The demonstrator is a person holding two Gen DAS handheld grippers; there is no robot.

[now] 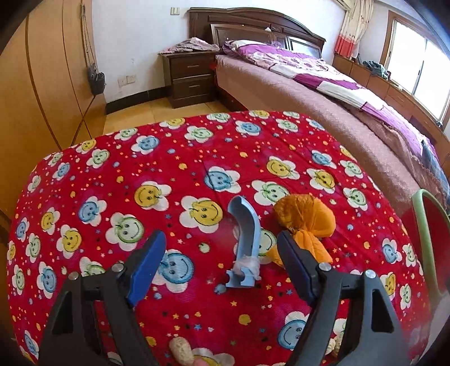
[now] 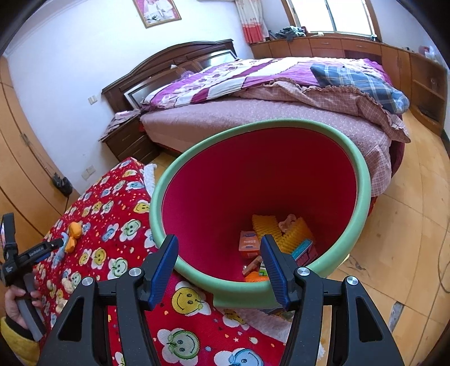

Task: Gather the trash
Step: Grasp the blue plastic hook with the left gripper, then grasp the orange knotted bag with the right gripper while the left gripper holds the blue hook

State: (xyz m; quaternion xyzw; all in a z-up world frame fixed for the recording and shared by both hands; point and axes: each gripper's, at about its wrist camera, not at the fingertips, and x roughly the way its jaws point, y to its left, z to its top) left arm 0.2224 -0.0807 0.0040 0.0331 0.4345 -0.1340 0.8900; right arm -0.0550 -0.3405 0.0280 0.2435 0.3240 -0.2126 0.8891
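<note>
In the left wrist view, the peanut shell [image 1: 182,351] at the bottom is cut off by the frame edge and partly covered by the left gripper's [image 1: 222,250] arm. The green rim of the bin [image 1: 427,225] shows only as a sliver at the right edge. In the right wrist view, the right gripper's [image 2: 219,253] fingers cover part of the trash in the bin [image 2: 362,180]; the small boxes' [image 2: 249,244] print is too small to read.

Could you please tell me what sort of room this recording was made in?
A home bedroom, most likely: a made bed with a dark wooden headboard, a matching nightstand beside it, and wardrobe doors along the wall.
</note>
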